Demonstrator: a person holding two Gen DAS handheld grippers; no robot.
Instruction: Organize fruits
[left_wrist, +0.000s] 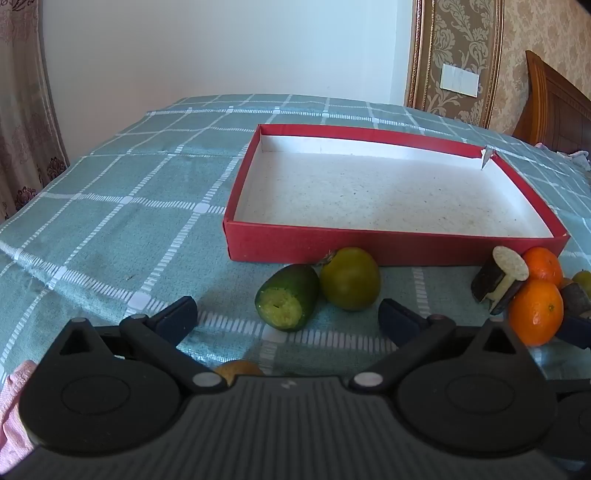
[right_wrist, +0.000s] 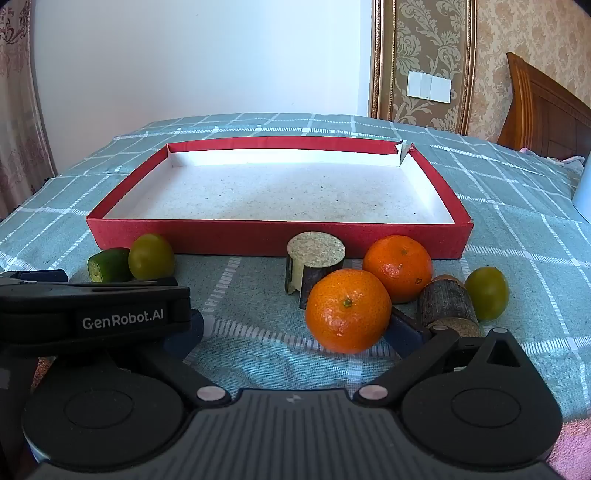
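An empty red tray (left_wrist: 369, 249) (right_wrist: 258, 236) with a white floor lies on the checked cloth. In front of it lie a cut cucumber piece (left_wrist: 288, 301) (right_wrist: 109, 266), a green round fruit (left_wrist: 350, 278) (right_wrist: 151, 256), two oranges (right_wrist: 347, 310) (right_wrist: 399, 266) (left_wrist: 535, 312), a cut dark chunk (right_wrist: 314, 264) (left_wrist: 498, 280), a dark cylinder (right_wrist: 448, 304) and another green fruit (right_wrist: 487, 292). My left gripper (left_wrist: 288, 319) is open and empty, just short of the cucumber piece. My right gripper (right_wrist: 295, 332) is open, with the near orange between its fingers.
The grey-green checked cloth (left_wrist: 129, 206) covers a bed-like surface. A wooden headboard (right_wrist: 546, 114) stands at the right, a curtain (left_wrist: 22, 110) at the left. A yellowish fruit (left_wrist: 238, 369) peeks out under my left gripper. The left gripper's body (right_wrist: 92, 314) sits at the right view's left.
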